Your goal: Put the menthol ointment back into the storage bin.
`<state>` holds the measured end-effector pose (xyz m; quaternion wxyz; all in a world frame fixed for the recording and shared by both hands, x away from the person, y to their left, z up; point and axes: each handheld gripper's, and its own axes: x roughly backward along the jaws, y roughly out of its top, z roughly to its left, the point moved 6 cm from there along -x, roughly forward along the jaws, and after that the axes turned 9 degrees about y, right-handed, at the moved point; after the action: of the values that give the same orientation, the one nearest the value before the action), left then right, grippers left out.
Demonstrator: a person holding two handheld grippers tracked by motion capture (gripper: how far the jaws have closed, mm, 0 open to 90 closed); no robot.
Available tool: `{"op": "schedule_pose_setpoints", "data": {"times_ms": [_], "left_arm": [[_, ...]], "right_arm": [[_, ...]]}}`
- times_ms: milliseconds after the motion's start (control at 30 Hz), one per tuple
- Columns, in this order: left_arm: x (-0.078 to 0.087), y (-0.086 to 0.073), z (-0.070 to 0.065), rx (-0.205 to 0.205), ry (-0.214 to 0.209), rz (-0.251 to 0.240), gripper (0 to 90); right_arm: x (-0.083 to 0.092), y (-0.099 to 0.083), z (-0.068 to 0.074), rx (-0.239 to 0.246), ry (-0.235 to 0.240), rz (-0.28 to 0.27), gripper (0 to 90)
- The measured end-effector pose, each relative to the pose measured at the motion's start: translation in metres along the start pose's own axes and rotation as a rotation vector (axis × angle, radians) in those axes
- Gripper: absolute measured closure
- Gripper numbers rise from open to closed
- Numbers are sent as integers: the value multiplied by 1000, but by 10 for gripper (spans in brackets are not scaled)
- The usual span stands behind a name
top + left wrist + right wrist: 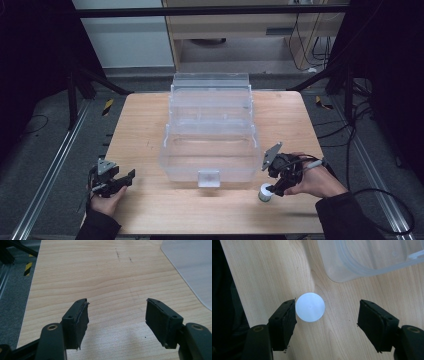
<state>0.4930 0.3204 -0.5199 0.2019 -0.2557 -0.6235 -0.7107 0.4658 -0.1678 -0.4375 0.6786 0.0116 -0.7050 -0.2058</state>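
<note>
A small white-capped jar point(265, 193) with a green band stands on the wooden table point(150, 210) near the front right. My right gripper point(273, 190) points down over it. In the right gripper view the round white cap point(310, 307) lies between the jaws, right next to the left pad point(287, 322), with a wide gap to the right pad point(374, 322); the right gripper point(327, 304) is open. My left gripper point(129, 178) rests at the front left, held by a hand, and the left gripper point(116, 312) is open with bare wood between its jaws.
A large clear plastic box point(212, 172) with its lid folded back stands mid-table, a latch on its front wall. Its rounded corner point(362, 262) lies just beyond the jar. The box corner point(192, 265) also shows far right of the left jaws. Metal rails flank the table.
</note>
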Motion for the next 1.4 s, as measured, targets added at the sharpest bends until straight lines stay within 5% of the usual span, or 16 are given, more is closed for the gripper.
{"op": "schedule_pose_setpoints", "data": {"times_ms": [567,1400], "left_arm": [[0,0,-1,-8,-2,5,342],[0,0,-1,-8,0,5,342]], "right_arm": [[-30,-2,6,71,36,109,361],[-60,-6,6,76,79,192,477]]}}
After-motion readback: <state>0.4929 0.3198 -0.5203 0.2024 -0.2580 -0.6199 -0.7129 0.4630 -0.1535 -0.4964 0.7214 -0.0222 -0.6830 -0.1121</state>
